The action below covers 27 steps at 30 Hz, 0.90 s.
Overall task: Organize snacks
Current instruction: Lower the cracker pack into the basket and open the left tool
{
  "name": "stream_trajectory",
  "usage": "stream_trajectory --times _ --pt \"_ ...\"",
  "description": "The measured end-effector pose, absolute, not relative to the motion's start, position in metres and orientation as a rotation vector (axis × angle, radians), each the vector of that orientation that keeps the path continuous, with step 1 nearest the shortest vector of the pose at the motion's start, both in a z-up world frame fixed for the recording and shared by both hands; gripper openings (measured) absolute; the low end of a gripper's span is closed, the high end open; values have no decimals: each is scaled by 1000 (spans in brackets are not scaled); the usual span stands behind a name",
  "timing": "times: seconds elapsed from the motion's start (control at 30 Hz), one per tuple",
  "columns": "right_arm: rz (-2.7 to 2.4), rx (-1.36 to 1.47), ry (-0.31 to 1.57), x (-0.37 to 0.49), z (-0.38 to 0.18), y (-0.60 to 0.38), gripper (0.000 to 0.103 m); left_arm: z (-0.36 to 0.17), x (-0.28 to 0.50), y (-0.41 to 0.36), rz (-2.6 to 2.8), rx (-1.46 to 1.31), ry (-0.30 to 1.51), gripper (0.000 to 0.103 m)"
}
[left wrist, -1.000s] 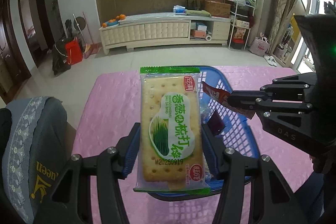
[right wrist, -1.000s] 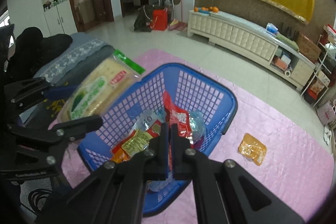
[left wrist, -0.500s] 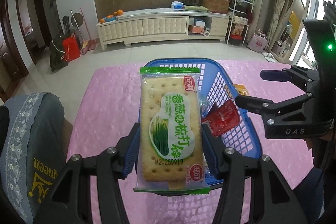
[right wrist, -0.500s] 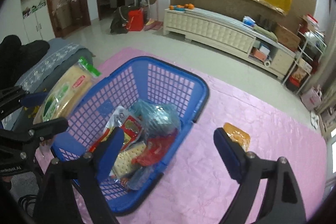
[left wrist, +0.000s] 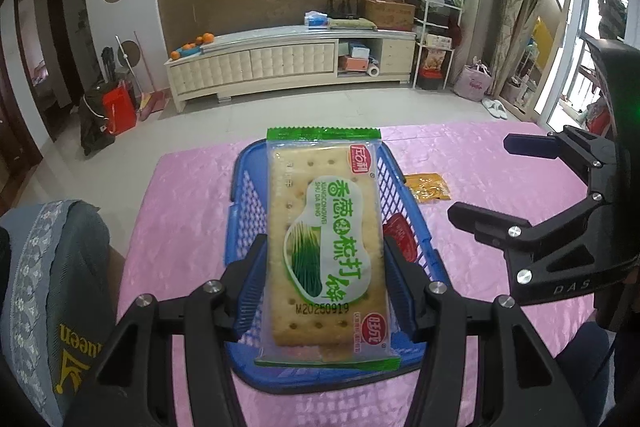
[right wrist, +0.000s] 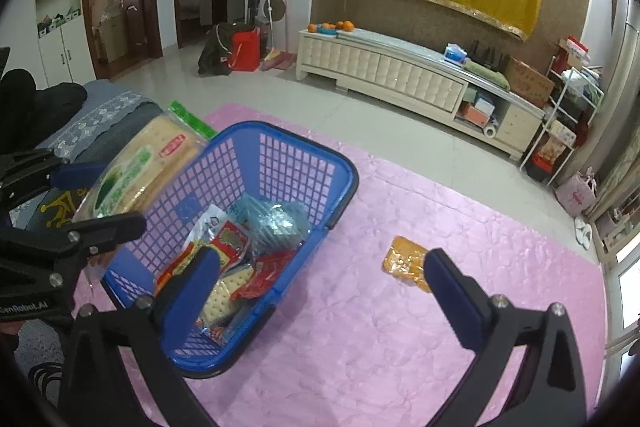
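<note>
Left hand-held gripper (left wrist: 325, 281) clamping cracker pack (left wrist: 326, 243) above blue basket (right wrist: 340, 163), right hand-held gripper (right wrist: 320, 291) wide, orange packet (right wrist: 404, 261) at its 1 o'clock on table (right wrist: 380, 347)

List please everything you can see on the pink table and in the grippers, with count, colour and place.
Basket: one, blue, on the pink tablecloth.
Snack packets in the basket: several, red, yellow and clear blue; exact count unclear.
Orange packet: one, on the cloth right of the basket.
Cracker pack: one, green and white, over the basket.
Left gripper: shut on the cracker pack.
Right gripper: open, empty.
</note>
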State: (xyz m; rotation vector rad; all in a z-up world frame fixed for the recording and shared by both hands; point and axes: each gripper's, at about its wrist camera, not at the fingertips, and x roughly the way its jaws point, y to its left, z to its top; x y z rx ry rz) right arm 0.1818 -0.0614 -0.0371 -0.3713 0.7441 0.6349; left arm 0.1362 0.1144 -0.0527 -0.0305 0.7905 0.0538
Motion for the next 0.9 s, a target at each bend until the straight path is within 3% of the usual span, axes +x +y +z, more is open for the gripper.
stream_trajectory --times 0.7,0.9 --pt "578 -278 827 233 -75 -73 103 -99 212 126 42 -65 882 53" --pt "568 -270 830 236 -76 -82 103 -98 208 114 0 -40 876 64"
